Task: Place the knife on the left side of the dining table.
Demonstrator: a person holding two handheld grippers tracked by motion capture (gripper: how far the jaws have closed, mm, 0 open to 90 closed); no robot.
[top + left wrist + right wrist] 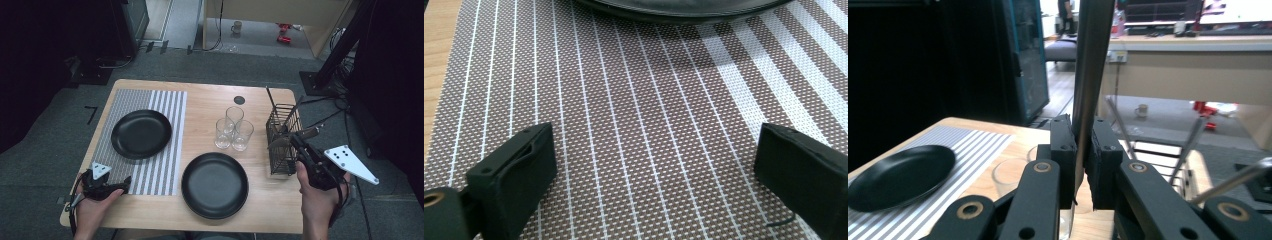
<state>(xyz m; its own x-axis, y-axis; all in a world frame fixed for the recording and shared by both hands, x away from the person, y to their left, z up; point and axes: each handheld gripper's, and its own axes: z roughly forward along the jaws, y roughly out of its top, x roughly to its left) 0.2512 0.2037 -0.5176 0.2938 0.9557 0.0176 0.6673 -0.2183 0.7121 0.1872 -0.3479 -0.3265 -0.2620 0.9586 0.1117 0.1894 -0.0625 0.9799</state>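
High view, right gripper [296,141]: sits at the right edge of the table [210,97], right next to the wire caddy [283,137], jaws clamped on a metal utensil [309,132] that pokes out over the caddy's near side.
High view, left gripper [122,184]: resting low on the near left corner of the striped mat [170,145], hand wrapped round it, nothing near the jaws.
High view, other stuff: one black plate [141,133] on the mat, a second plate [215,185] on bare wood at the front middle, three glasses [233,128] bunched between the plates and the caddy.
Left gripper view, jaws: spread wide apart, just mat [634,125] between them, totally empty. Plate [684,7] rim peeks in at the top edge.
Right gripper view, jaws: pinched tight on the flat metal utensil [1090,65], which runs straight up between the pads and out the top.
Right gripper view, background: plate [900,175] on the mat [978,142] off to the left, glass [1010,172] rims just behind the jaws, more utensil handles in the caddy [1163,165] to the right.
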